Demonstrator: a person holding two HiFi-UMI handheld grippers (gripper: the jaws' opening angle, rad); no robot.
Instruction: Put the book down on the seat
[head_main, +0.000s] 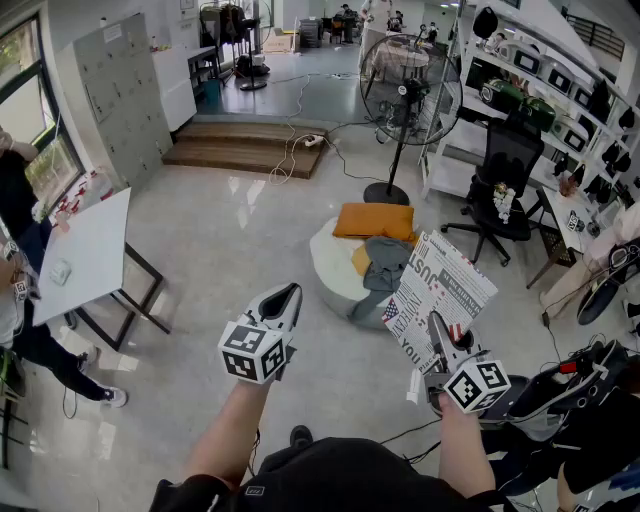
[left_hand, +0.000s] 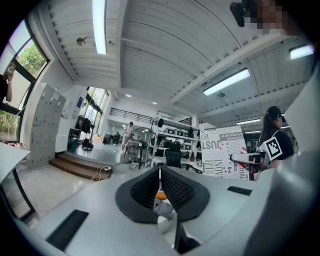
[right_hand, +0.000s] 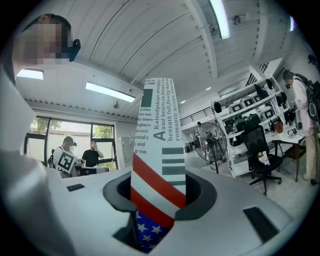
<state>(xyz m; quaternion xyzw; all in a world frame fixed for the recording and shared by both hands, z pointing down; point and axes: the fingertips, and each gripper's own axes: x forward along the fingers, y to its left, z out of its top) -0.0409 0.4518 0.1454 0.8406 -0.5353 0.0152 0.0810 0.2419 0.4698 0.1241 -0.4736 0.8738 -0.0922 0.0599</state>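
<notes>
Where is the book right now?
The book is right of centre in the head view, clamped in the right hand-held gripper, in the air just right of the white seat with the orange cushion.

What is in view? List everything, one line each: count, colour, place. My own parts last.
book: one, white with black print and a flag pattern, in the right gripper
seat: one, white, round, on the floor ahead
cushion: one, orange, on the seat
cloth: one, grey, on the seat
fan: one, black, standing behind the seat
office chair: one, black, right of the fan
table: one, white, at left
steps: one set, brown wood, far back
left gripper: jaws together, empty
right gripper: closed on the book
</notes>
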